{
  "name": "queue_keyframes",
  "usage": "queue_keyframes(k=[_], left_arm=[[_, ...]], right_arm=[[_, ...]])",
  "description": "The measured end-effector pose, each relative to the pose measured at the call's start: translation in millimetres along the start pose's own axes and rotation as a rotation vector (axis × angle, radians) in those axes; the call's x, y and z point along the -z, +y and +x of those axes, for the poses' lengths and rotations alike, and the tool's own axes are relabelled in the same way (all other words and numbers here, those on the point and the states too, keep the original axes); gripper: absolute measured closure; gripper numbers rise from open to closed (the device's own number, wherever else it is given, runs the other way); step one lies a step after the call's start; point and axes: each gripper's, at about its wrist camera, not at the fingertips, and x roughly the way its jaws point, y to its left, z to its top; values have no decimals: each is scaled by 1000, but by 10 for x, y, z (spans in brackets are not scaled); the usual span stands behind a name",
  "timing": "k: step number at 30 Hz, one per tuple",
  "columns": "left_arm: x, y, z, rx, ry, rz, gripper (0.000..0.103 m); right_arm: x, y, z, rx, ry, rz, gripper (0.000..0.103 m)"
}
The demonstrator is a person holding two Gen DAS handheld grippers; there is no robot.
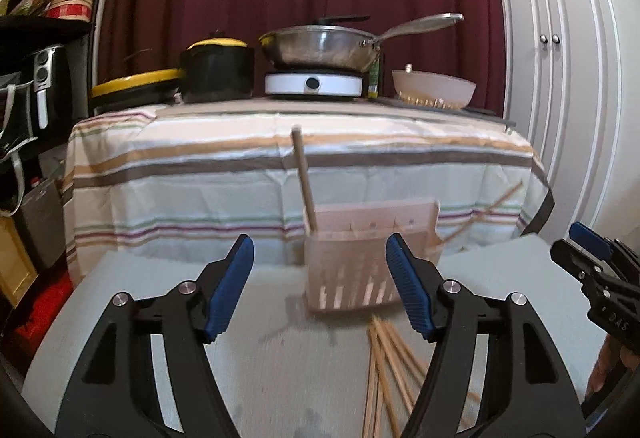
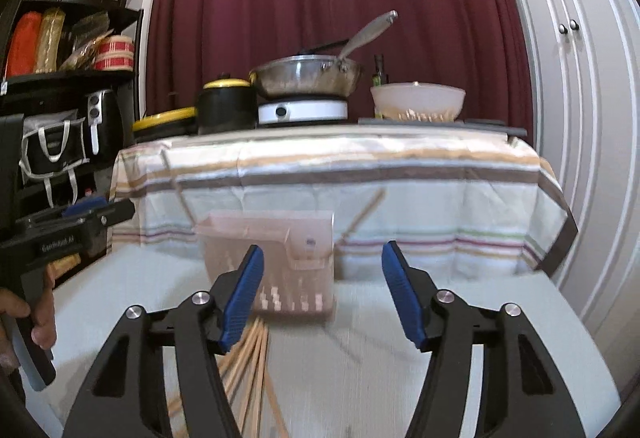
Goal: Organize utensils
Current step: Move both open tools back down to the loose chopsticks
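On the left, our left claw [image 1: 320,286] hangs over the pale surface [image 1: 160,318] with its jaws spread wide, nothing between the blue pads [image 1: 230,290]. Just ahead of it stands the pink holder [image 1: 368,258], upright on the surface, blurred, with one chopstick [image 1: 304,182] leaning out of its left end and another [image 1: 480,212] sticking out to its right. In front of the holder, on the surface, a loose bundle of chopsticks [image 1: 384,370] fans toward us. Further right, our right claw [image 2: 322,294] is also well open and holds nothing; the holder sits ahead and left of its gap, the bundle under its left pad. Behind all this, a striped cloth [image 1: 200,174] drapes a second surface.
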Motion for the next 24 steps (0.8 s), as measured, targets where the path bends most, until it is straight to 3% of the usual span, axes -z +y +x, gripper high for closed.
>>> queue_keyframes(k=[8,14,24], left_arm=[[640,23,-215,-65,93,4,36],[1006,31,-409,-105,117,13,37],[1444,64,-488,-109,203,4,40]], right_arm=[[653,90,-250,-23,87,0,56],[1089,213,-316,-55,176,-13,65],[1432,394,-251,-93,281,-53,76]])
